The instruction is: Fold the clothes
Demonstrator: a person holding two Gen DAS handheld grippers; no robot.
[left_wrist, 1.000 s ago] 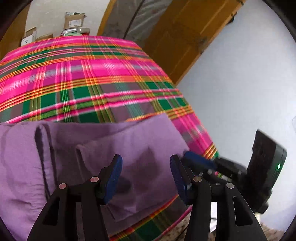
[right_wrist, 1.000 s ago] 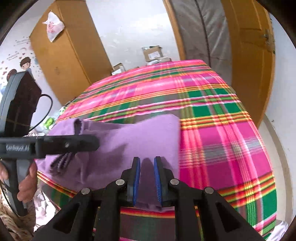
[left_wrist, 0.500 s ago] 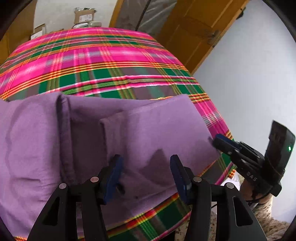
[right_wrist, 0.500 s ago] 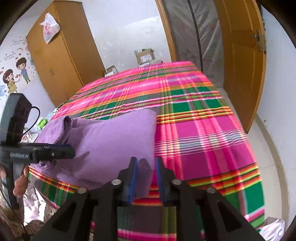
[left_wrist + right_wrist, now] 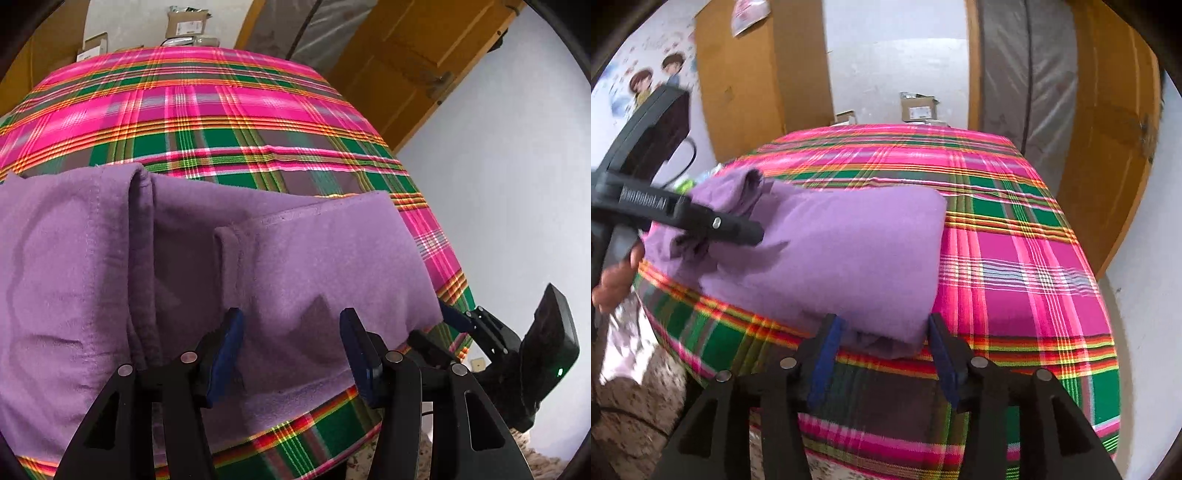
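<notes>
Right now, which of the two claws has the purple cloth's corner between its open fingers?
The right claw: the near corner of the purple fleece cloth sits between its fingers. The left claw, also open, hovers over flat fabric.

The purple garment (image 5: 258, 266) runs off the left edge of the left wrist view, so its full extent cannot be told, and its near hem is covered by the left gripper (image 5: 291, 343). In the right wrist view the left gripper (image 5: 738, 230) is blurred, hiding its fingertips. The 2 cardboard boxes (image 5: 916, 107) beyond the plaid bed (image 5: 1015, 258) carry labels too small to read.
</notes>
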